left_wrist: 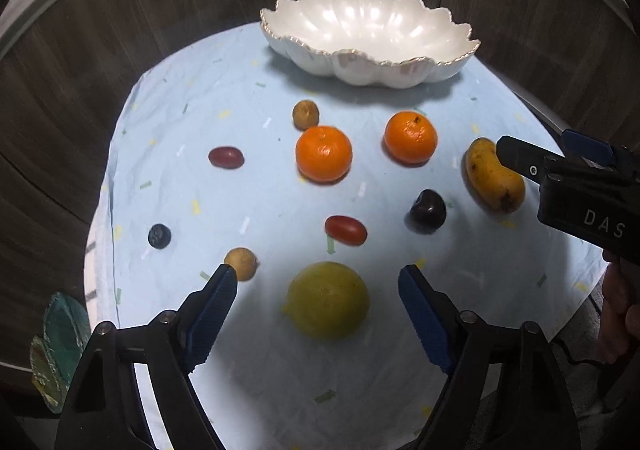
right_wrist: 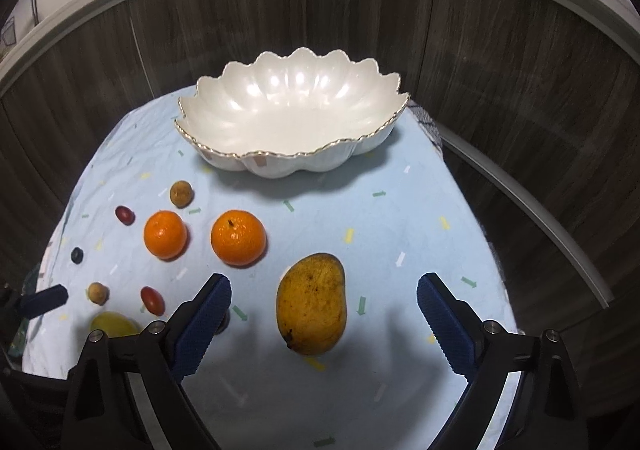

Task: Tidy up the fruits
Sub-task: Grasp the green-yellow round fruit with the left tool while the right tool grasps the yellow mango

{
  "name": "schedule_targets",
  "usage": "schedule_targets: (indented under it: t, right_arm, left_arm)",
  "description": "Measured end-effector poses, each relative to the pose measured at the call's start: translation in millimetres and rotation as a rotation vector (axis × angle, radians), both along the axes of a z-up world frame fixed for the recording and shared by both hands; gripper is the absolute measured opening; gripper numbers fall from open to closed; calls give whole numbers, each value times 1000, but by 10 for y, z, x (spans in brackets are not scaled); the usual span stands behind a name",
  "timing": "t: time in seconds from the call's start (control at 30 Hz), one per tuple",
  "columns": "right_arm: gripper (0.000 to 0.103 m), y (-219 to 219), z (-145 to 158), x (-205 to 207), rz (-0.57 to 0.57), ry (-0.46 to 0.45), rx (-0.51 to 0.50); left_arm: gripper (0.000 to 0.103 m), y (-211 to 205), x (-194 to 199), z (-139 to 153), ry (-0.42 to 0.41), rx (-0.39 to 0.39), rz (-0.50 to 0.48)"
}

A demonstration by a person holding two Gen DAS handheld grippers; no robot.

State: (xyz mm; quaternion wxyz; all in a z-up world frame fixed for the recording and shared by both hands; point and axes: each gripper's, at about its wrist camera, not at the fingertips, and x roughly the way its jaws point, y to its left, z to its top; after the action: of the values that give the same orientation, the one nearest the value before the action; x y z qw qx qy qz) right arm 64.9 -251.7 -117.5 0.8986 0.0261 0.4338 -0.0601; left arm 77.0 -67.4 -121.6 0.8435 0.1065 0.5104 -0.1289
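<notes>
1. The left gripper [left_wrist: 314,290] is hanging over the yellow-green fruit [left_wrist: 328,300]. Its blue fingers [left_wrist: 212,314] are spread wide, one on each side of the fruit, and are not touching it.
2. The right gripper [right_wrist: 324,300] is hanging over the mango [right_wrist: 311,304]. Its fingers [right_wrist: 202,326] are spread wide too, and the mango is lying between them, not pinched.
3. The white bowl [right_wrist: 384,98] is sitting empty at the far side of the blue cloth [right_wrist: 400,218]. All the fruit is lying on the cloth in front of it.
4. To do this well, I think each gripper should be going down until its fingers are beside the middle of its fruit, then squeezing gently. Round fruit can be rolling away if it is bumped.
5. The small brown fruit [left_wrist: 241,263] is lying just beside the left finger, so that finger needs care.
6. The dark plum [left_wrist: 428,212] is almost hiding behind the right gripper's finger in the right view.
7. The yellow-green fruit is looking blurry, so I cannot tell what kind it is.
8. The near edge of the cloth is hiding under the grippers.
</notes>
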Motion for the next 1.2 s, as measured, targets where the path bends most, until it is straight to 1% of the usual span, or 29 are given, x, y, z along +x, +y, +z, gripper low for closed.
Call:
schedule_targets:
  t: [0.13,0.33,0.4,0.5,0.6,0.67,0.73,0.83,0.9,0.93,1.0,1.03,1.07,1.1,1.13,1.2]
  right_arm:
    - [95,9,-65,22,2,9,-7]
    - [94,-16,-165,57,0,25,-14]
    - [89,-23,-200,77,3,36,-12]
    - [86,-16,-268,109,12,56,-6]
    - [85,0,-312,133,20,66,-6]
    - [84,10,-337,152,20,72,-7]
    - [81,19,-373,175,22,84,-7]
    - [73,27,-430,192,28,105,-2]
    - [64,36,-465,206,31,122,3]
    - [62,37,-484,213,33,131,9]
    - [55,33,-531,229,35,150,27]
    - [55,27,-534,222,34,144,30]
    - [51,28,-532,213,35,143,30]
    - [50,32,-533,209,39,142,30]
    - [50,36,-534,206,40,141,29]
    - [49,29,-533,191,40,138,33]
  left_arm:
    - [76,11,26,-98,31,-7,3]
    - [75,-22,37,-203,53,-5,-9]
    - [73,-23,46,-236,62,-7,-7]
    - [70,-6,65,-280,76,-12,-1]
    - [64,6,83,-324,91,-19,2]
    - [63,1,97,-341,97,-22,0]
    - [61,1,103,-361,99,-22,-1]
    - [57,4,110,-387,104,-22,-3]
    - [54,4,112,-384,101,-24,-5]
    - [54,2,114,-385,100,-24,-7]
    - [54,-1,113,-390,99,-21,-9]
    - [53,1,112,-389,99,-22,-9]
    - [53,2,110,-390,98,-23,-10]
    - [51,1,109,-390,97,-27,-12]
    - [48,-2,105,-386,97,-29,-14]
    - [48,-12,102,-383,96,-29,-18]
